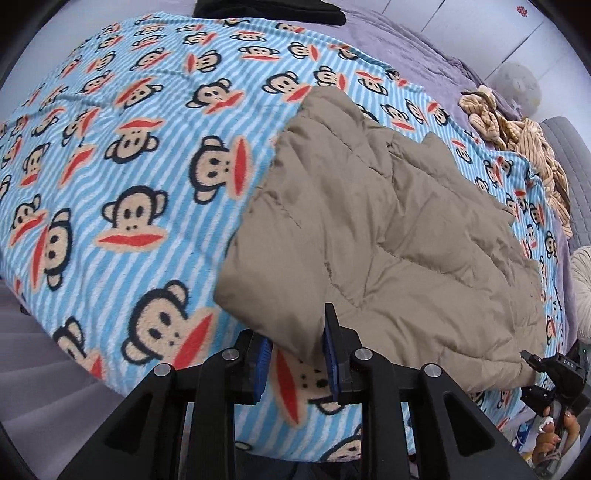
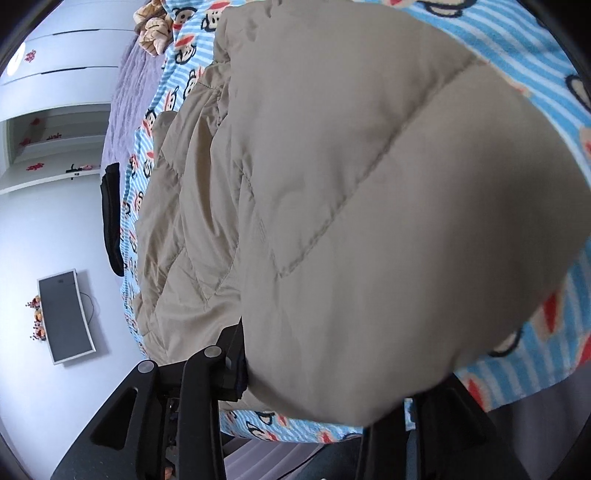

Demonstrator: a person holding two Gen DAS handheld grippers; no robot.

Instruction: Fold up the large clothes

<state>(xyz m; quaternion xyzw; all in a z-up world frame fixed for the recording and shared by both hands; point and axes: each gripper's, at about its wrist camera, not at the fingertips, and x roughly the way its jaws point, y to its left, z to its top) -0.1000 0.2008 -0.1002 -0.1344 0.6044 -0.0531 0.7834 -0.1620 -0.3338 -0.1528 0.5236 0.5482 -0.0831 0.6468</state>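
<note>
Tan coat (image 1: 388, 229): puffy, quilted, folded on the monkey blanket (image 1: 110, 184).
Left gripper (image 1: 295, 365): jaws apart, coat corner between.
Right gripper (image 2: 314, 369): can't tell, coat covers it.

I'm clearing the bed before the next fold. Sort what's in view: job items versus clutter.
Job:
- tan quilted jacket
- left gripper
- right gripper

Lying about:
- monkey-print blanket underneath
- beige striped garment
- black clothing
- wall screen

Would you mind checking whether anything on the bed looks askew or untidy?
The folded beige padded jacket lies neatly on the monkey-print blanket; only the tan striped garment at the blanket's far edge is crumpled in a heap.
</note>
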